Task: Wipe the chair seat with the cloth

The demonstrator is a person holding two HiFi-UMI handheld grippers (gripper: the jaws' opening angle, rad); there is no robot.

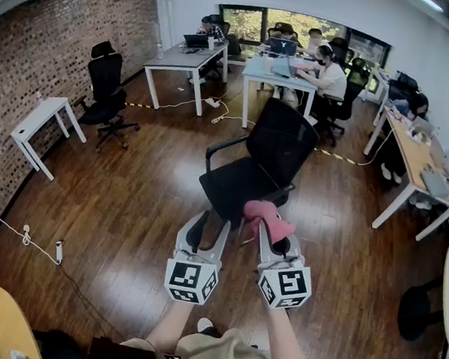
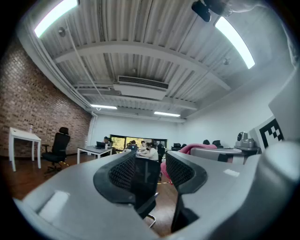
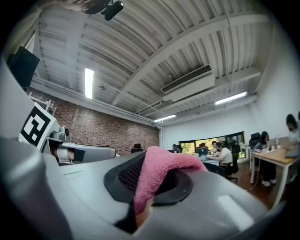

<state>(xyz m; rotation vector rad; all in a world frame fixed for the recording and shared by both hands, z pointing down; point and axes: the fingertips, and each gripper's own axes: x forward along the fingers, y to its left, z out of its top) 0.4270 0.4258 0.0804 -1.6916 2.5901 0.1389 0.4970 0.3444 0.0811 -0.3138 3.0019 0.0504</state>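
A black office chair (image 1: 252, 163) stands on the wood floor just ahead of both grippers, its seat (image 1: 231, 188) bare. My right gripper (image 1: 273, 234) is shut on a pink cloth (image 1: 264, 216), which bulges out over the jaws (image 3: 157, 174) and hangs just above the seat's near edge. My left gripper (image 1: 201, 233) hovers beside it, to the left, short of the seat. Its jaws stand a little apart with nothing between them, and the chair (image 2: 146, 187) shows through the gap. The cloth (image 2: 188, 148) also peeks into the left gripper view at the right.
A second black chair (image 1: 106, 89) and a small white table (image 1: 42, 122) stand by the brick wall at left. White desks (image 1: 181, 60) with seated people fill the back and right. A cable with a power strip (image 1: 57, 251) lies on the floor at left.
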